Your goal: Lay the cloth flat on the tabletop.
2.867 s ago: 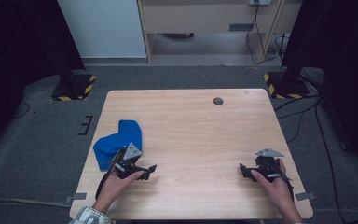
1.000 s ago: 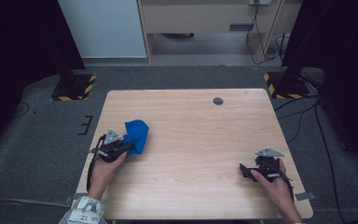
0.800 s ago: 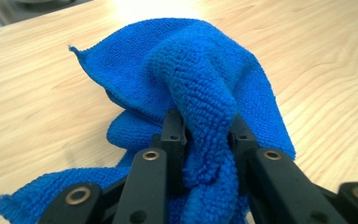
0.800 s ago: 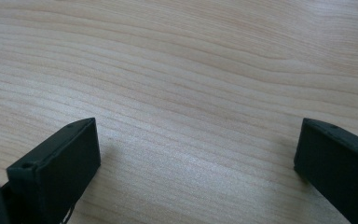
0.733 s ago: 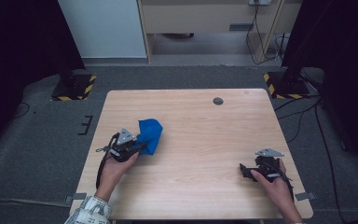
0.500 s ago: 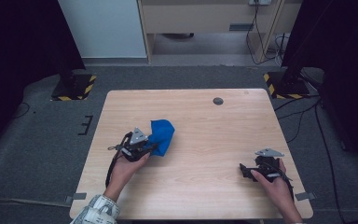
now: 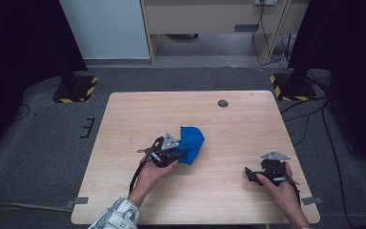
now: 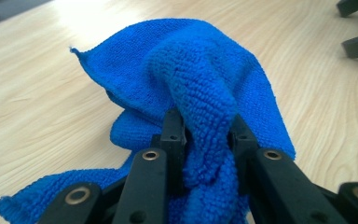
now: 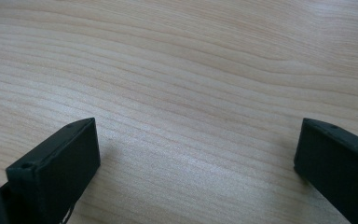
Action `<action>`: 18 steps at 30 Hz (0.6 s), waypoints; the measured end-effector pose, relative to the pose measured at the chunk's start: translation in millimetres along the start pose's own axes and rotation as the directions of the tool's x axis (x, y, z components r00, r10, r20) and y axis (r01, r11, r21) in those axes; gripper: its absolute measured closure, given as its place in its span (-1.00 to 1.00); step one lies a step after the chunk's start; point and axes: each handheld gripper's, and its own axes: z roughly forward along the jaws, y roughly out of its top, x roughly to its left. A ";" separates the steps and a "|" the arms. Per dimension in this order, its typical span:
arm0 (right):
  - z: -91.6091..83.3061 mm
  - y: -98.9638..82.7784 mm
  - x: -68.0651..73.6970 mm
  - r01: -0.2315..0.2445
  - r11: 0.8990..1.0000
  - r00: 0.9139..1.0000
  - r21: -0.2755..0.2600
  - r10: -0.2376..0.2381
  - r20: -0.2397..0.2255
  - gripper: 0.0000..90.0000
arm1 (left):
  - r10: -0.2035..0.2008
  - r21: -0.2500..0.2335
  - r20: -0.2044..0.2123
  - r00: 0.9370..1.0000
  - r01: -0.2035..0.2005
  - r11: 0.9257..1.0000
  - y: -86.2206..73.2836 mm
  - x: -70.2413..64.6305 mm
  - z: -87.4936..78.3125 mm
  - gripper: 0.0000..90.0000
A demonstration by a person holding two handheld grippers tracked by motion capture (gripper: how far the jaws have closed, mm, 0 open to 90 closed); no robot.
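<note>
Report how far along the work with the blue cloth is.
Done: the left gripper has pinched a fold of the blue cloth, which sits bunched near the middle of the table. In hand: that grip, jaws shut on the fold. Left: probably spreading or folding; the right gripper rests open near the table's right edge, holding nothing.

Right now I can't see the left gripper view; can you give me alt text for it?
The left tongs are shut on a thick fold of a blue cloth, which bunches up between the two black jaws. The rest of the cloth lies crumpled on the light wooden table beyond them.
</note>
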 end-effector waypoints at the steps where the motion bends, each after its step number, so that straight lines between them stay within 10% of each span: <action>1: 0.2 0.0 -0.1 0.001 1.000 1.000 0.000 -0.001 0.001 -0.99 | 0.002 0.007 0.009 1.000 -0.002 1.000 2.3 -5.1 8.0 0.62; 15: 0.2 0.3 -0.5 0.004 1.000 1.000 0.001 -0.004 -0.001 -0.99 | 0.012 0.092 0.048 0.999 -0.017 0.996 -9.4 -23.9 50.6 0.58; 18: 0.2 0.3 -0.5 0.004 1.000 1.000 0.001 -0.004 -0.002 -0.99 | -0.009 0.090 0.046 0.999 0.005 0.996 -13.5 -23.8 53.5 0.31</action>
